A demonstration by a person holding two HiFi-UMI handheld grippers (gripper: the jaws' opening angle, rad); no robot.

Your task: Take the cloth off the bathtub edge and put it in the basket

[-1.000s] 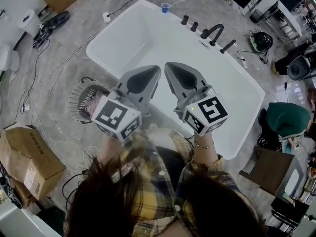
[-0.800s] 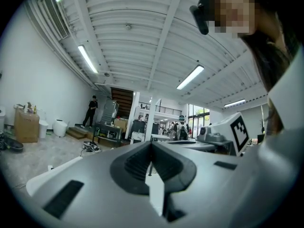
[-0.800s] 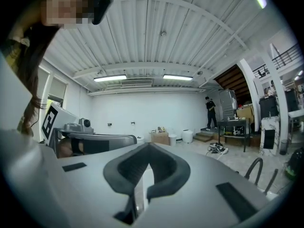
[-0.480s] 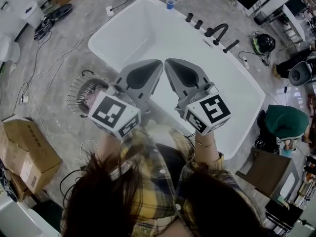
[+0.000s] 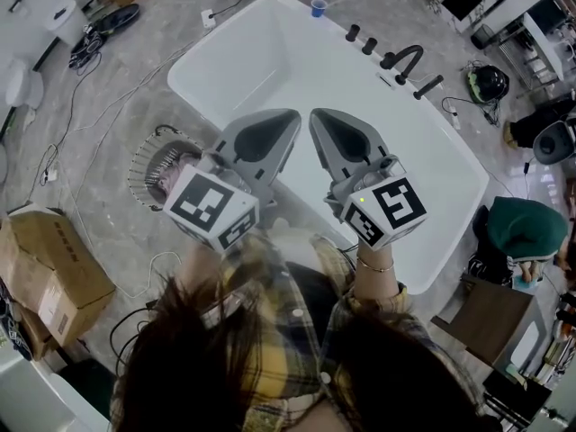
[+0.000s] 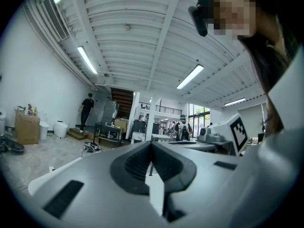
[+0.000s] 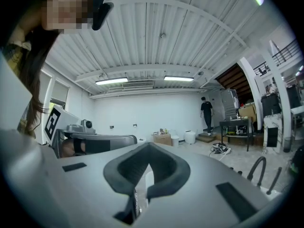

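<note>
The white bathtub fills the middle of the head view. My left gripper and right gripper hang side by side above its near rim, pointing level across it, both shut with nothing between the jaws. In the left gripper view the left gripper has its pads pressed together, as does the right gripper in its own view. A round wire basket stands on the floor left of the tub, with something pinkish inside, partly behind my left cube. A pale lump shows at the near rim below the grippers; I cannot tell if it is the cloth.
Black taps and a faucet line the tub's far rim, with a blue cup at its corner. Cardboard boxes and cables lie on the floor at left. A dark green bundle sits at right. A person walks far off.
Both grippers keep their places and stay shut. Only the head view has drifted a little, so the tub and basket sit slightly further right in the picture.
</note>
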